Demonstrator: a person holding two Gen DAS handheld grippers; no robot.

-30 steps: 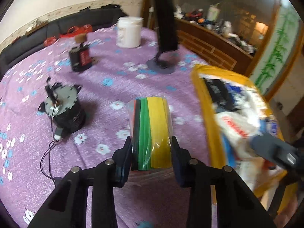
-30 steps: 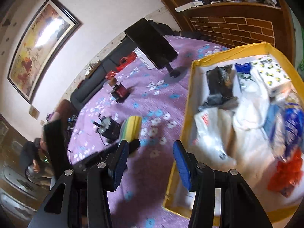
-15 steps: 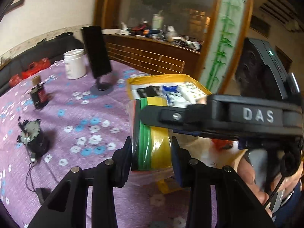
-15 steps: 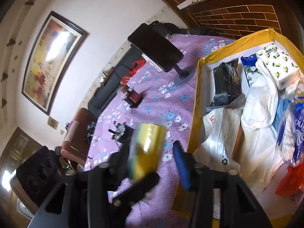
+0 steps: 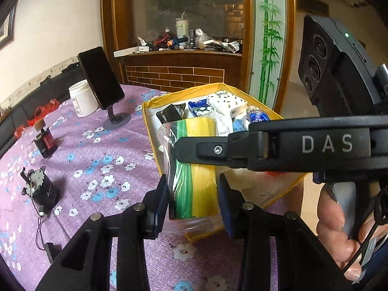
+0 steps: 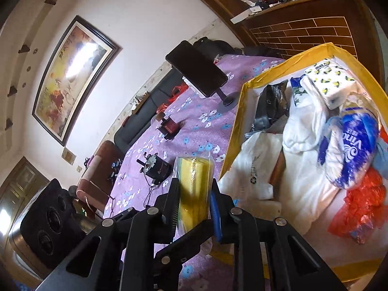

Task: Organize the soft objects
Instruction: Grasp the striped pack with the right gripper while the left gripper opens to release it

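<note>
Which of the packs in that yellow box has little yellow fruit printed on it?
The white tissue pack at the box's far end; the blue-and-white pack beside it carries lettering instead.

Phone on stand (image 5: 101,80) upper left | white tub (image 5: 82,99) just left of it | small motor (image 5: 41,189) far left on purple floral bench (image 5: 97,160) | framed painting (image 6: 72,77) upper left, right view | cluttered shelf (image 5: 184,46) top centre

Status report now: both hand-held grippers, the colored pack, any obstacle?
Left hand-held gripper shut on bagged green-yellow sponge pack. Right hand-held gripper closing on same pack. Pack near yellow box edge. Right gripper's finger crosses the left view.
</note>
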